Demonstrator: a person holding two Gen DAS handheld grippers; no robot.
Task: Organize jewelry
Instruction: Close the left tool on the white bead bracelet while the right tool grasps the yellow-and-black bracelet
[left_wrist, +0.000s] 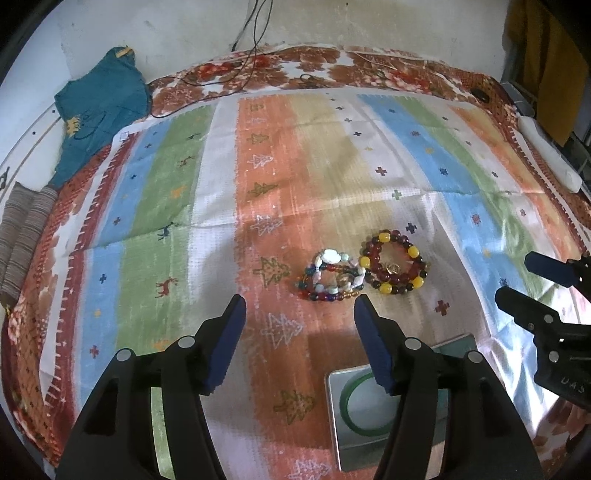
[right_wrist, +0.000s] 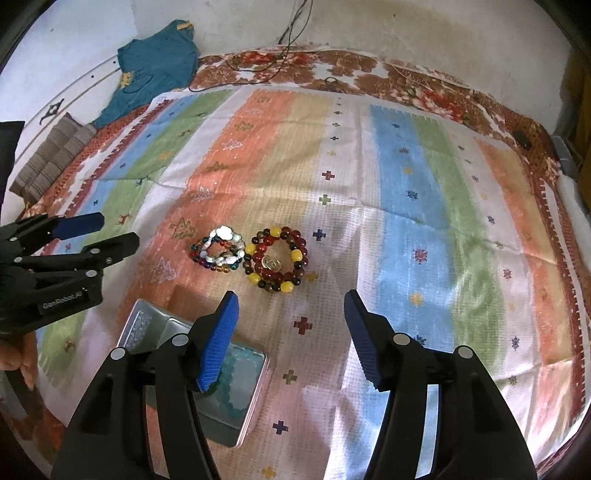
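Both tools hang apart and empty, left tool (left_wrist: 299, 310) nearest the mixed-bead bracelet (left_wrist: 330, 277), right tool (right_wrist: 291, 306) near the red-and-yellow bracelet (right_wrist: 277, 260), both on the striped cloth (right_wrist: 424, 221); pinch one strand cleanly, then carry it to the open tin (right_wrist: 243, 417)

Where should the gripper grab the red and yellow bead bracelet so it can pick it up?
Probably from above, pinching the outer edge of the red and yellow bracelet farthest from the white and mixed-colour bracelet. It lies flat on the striped cloth, seemingly coiled in loops, and the two bracelets nearly touch, so that far side leaves room for a finger of the open right gripper.
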